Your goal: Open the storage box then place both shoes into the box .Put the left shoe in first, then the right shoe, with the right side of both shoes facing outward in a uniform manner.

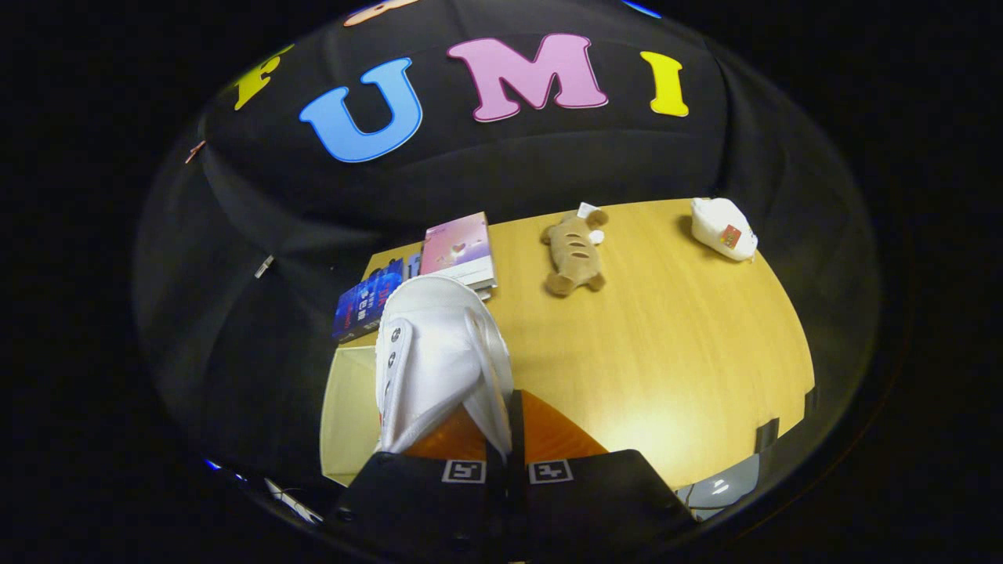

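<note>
We count one white shoe (435, 352), three books (458, 247), two plush toys (576, 254), one table (689, 352).

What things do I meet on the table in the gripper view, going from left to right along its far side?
Blue book → pink book → brown plush toy → white plush toy. Nearer, the fingers are closed on the white shoe.

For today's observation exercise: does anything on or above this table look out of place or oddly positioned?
Yes: a white shoe hangs above the table, pinched at its edge by the gripper. The books, plush toy and white pouch lie undisturbed.
</note>
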The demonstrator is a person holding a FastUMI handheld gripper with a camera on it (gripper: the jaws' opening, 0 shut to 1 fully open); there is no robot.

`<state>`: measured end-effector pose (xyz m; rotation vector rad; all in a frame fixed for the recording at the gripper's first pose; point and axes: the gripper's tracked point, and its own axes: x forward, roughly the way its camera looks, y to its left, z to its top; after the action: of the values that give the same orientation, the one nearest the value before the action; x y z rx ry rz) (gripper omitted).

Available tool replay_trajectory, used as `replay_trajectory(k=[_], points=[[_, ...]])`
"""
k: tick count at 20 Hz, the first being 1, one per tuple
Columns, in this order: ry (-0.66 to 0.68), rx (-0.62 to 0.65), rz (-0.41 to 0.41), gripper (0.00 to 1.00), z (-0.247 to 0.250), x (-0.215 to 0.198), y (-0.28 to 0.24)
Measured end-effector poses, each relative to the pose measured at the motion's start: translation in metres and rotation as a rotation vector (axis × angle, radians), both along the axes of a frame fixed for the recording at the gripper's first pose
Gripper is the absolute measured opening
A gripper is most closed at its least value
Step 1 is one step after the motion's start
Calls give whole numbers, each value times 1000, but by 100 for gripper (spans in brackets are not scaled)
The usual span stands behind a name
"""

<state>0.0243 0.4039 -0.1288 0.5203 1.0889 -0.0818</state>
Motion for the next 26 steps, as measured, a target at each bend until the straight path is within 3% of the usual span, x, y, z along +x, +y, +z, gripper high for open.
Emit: replay_trajectory(k=[8, 12, 16, 17, 21, 23, 26], points=[[143, -55, 56, 6, -35, -7, 119], [188, -138, 61, 8, -66, -8, 128], [214, -161, 16, 10, -70, -11, 131], [206, -126, 12, 17, -68, -8, 137], [129, -116, 40, 84, -53, 1, 142], [98, -119, 63, 100, -48, 3, 144], [59, -98, 97, 100, -39, 0, 143]])
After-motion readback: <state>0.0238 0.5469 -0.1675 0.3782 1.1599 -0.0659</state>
